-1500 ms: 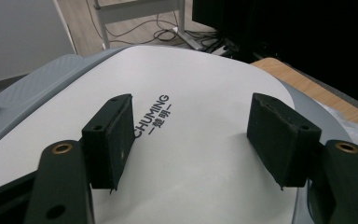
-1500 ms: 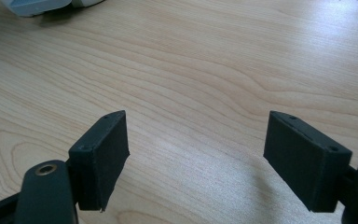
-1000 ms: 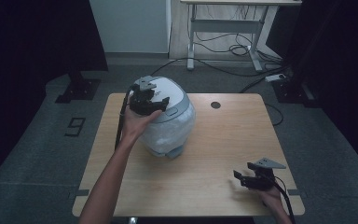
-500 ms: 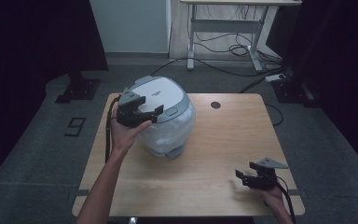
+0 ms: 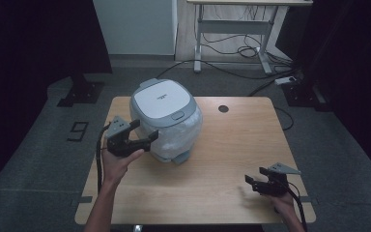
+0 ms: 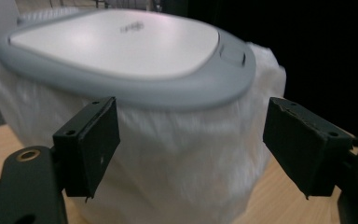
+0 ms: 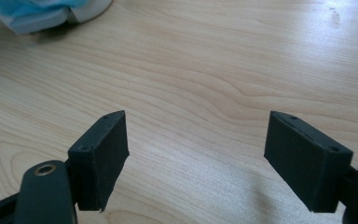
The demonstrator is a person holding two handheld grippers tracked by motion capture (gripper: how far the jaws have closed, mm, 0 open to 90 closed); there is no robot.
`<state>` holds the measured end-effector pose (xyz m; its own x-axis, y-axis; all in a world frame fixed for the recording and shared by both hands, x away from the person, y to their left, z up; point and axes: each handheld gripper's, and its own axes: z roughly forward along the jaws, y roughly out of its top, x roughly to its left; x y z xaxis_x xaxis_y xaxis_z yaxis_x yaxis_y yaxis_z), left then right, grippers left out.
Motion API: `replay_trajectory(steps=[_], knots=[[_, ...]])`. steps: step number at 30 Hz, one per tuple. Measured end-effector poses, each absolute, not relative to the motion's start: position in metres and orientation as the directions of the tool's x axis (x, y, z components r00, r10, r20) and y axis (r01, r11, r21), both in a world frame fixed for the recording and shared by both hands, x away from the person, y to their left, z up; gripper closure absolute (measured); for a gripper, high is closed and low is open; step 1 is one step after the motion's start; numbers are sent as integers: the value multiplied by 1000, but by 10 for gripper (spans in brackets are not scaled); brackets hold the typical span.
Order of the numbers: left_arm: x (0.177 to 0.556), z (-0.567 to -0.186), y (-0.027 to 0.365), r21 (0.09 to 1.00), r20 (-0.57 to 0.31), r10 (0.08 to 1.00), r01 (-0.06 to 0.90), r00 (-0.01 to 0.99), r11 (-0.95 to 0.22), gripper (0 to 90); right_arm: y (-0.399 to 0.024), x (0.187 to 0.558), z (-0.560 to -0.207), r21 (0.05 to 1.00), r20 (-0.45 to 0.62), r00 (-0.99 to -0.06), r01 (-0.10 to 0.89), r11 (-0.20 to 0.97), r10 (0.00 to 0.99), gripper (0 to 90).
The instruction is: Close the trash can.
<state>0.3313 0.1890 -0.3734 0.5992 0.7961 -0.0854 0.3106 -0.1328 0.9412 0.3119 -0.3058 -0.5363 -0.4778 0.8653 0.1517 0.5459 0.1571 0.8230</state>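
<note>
Moved down off the lid, the left gripper (image 5: 142, 135) now sits beside the rice cooker (image 5: 166, 121) at center left, its jaws just opened wide, gripping nothing. Lid closed; contents hidden. Lower right, the right gripper (image 5: 251, 182) rests on the table (image 5: 232, 145), jaws apart, empty.

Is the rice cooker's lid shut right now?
Shut. The lid lies flat on the rice cooker, its grey rim seated all round, with no gap in the left gripper view.

The rice cooker (image 5: 165, 118) stands on the table (image 5: 232, 145) at centre left of the frame. The left gripper (image 5: 144, 135) is just beside it, lower left; the right gripper (image 5: 252, 182) is well apart at lower right.
</note>
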Motion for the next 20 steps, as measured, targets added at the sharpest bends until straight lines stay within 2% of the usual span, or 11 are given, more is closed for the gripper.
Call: replay_trajectory(steps=[12, 20], knots=[[317, -447, 204, 894, -140, 803, 422, 579, -148, 183, -304, 314, -540, 809, 113, -483, 553, 202, 868, 209], [319, -461, 211, 880, -155, 822, 454, 547, -136, 184, -304, 315, -540, 809, 113, -478, 554, 199, 871, 209]])
